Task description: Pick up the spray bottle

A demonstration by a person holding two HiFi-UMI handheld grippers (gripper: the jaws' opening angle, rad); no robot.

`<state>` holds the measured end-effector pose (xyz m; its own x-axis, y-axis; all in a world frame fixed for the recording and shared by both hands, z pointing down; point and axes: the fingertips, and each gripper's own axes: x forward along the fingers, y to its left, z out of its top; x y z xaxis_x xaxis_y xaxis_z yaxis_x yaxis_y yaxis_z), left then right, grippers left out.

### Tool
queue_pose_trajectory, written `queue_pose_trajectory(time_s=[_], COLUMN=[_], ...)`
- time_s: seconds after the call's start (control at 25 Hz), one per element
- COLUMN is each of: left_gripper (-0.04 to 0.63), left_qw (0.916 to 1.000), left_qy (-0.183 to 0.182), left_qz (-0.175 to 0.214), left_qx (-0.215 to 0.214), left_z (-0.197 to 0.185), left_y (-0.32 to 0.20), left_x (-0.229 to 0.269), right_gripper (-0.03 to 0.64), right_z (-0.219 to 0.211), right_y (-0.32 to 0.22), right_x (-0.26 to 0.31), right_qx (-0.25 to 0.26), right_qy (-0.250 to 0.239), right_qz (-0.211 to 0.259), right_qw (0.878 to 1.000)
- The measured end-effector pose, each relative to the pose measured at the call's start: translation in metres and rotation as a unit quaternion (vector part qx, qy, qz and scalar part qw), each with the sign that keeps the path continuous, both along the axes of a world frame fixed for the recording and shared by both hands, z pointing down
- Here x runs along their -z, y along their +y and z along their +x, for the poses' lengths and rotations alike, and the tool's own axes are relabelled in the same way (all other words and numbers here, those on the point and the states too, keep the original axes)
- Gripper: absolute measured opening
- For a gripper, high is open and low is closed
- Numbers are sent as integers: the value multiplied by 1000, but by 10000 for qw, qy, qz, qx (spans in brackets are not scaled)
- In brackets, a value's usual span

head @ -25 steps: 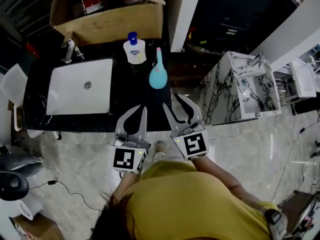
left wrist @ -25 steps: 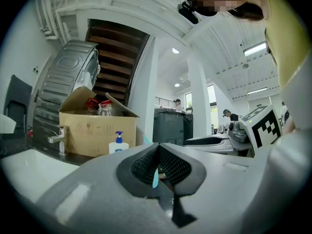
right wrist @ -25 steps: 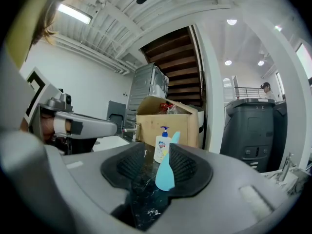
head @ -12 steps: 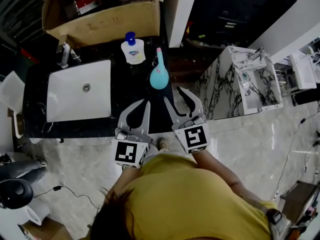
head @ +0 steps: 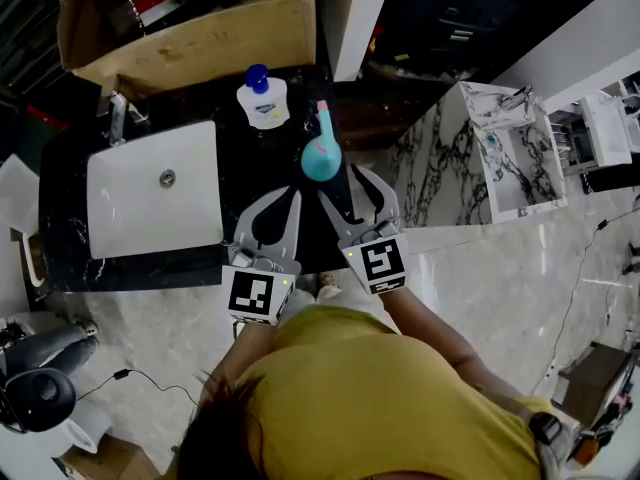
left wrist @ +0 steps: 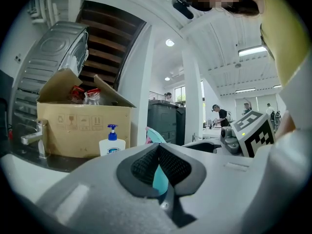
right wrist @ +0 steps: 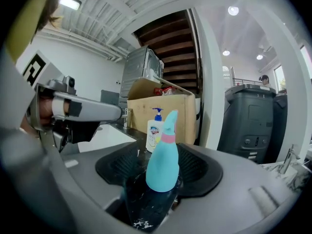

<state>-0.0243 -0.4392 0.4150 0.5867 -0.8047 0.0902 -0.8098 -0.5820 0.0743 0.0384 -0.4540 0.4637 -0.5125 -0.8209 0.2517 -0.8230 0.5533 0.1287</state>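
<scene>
**A:** What is shown, from the largest thing down?

**B:** A black counter (head: pixel 262 173) is seen from above. A cardboard box (head: pixel 200 43) stands at its far edge and a white sink (head: pixel 130 208) is set into its left part. Two hand-held grippers are held over the near edge. A soap bottle (head: pixel 263 103) stands in front of the box. The teal spray bottle (head: pixel 321 156) stands upright on the counter to the right of the sink, just ahead of the right gripper (head: pixel 342 183).

**A:** How are the jaws set?

**B:** The right gripper's jaws are spread and opening. In the right gripper view the spray bottle (right wrist: pixel 162 162) is framed between them, but neither pad touches it. The jaws of the left gripper (head: pixel 290 196) are pressed together at the tips, and nothing is pinched.

**A:** How is this step best done?

**B:** The jaws should probably be opened wider than the round body. They can then be slid level around it, so that the bottle is not tipped by a jaw tip. The grip is best taken low on the wide body, not on the narrow neck above the pink collar (right wrist: pixel 167 138). The pads should be closed squarely before any lift is made. The soap bottle behind should not be touched.
</scene>
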Motion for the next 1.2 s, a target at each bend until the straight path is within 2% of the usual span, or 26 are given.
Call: queue_pose_trajectory(time_s=[0.6,1.2], left_gripper=[5,5], left_qw=[9986,9977], left_qy=[-78,-124], left_qz=[-491,-668], left_qx=[-154,-82], left_z=[-10,-25], left_y=[-29,-34], left_x=[-41,-52], right_gripper=[394,396], right_z=[-12,-22], right_y=[-53,-78], right_x=[-82,-110], right_qx=[-32,-69], right_qy=[234,312], right_qz=[-933,-1218], right_qw=[9954,9920])
